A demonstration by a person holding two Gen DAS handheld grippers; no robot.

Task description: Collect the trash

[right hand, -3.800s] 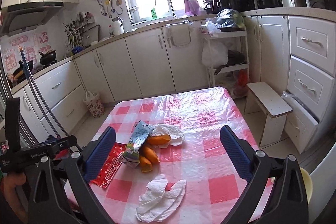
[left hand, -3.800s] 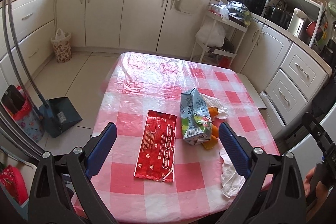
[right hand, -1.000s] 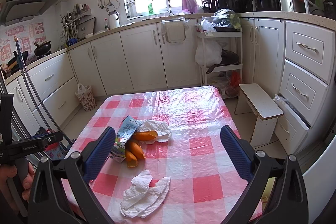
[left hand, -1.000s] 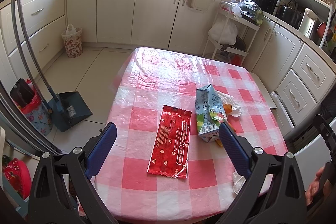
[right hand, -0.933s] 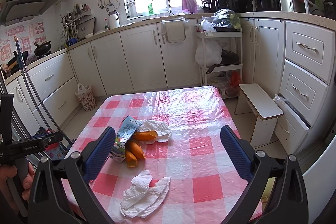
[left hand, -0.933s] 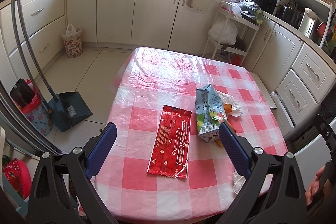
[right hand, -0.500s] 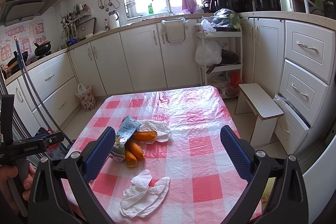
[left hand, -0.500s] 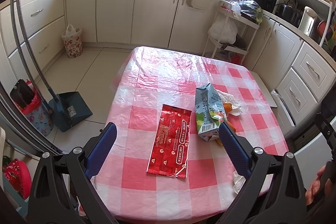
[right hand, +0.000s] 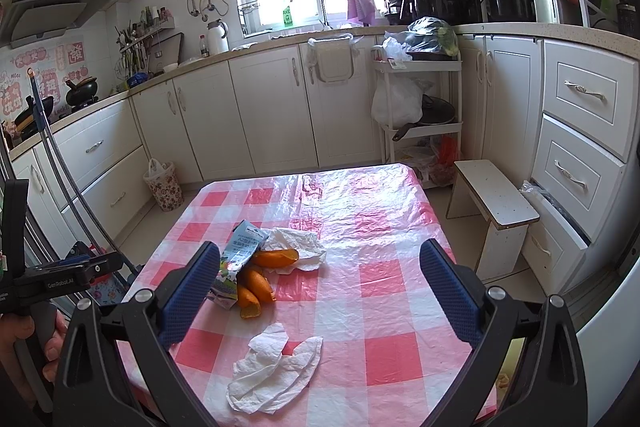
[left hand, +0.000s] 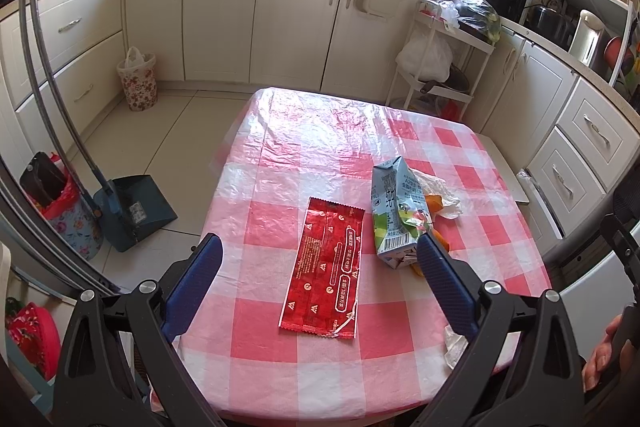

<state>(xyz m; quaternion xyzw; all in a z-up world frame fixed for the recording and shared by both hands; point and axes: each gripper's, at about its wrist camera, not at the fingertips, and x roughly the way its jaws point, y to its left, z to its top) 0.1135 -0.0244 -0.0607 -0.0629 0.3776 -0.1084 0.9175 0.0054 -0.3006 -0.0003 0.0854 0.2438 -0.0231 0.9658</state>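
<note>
Hovering above the near edge of the table (left hand: 304, 379), the left gripper (left hand: 318, 267) and the right gripper (right hand: 320, 275) both stand with jaws spread wide and nothing between them; this wide stance suits a survey of the litter before any piece is chosen. All the trash lies on the checked cloth. A flat red wrapper (left hand: 324, 283) rests alone near the front, framed between the left gripper's fingers, so it appears the likeliest first target for that side. A crushed carton (left hand: 396, 215) lies on its side just beside it, touching orange peels (right hand: 256, 279) and a crumpled sheet of paper (right hand: 298, 245). A second wad of tissue (right hand: 272, 371) lies apart, nearer the front edge, below the right gripper's span.

The left wrist view alone shows the red wrapper in full, as well as a dustpan (left hand: 136, 211) and a lined bin (left hand: 64, 211) on the floor to the left of the table, the probable destination. The right wrist view alone exposes the peels and the front tissue clearly, plus a small stool (right hand: 496, 207) to the right of the table.
</note>
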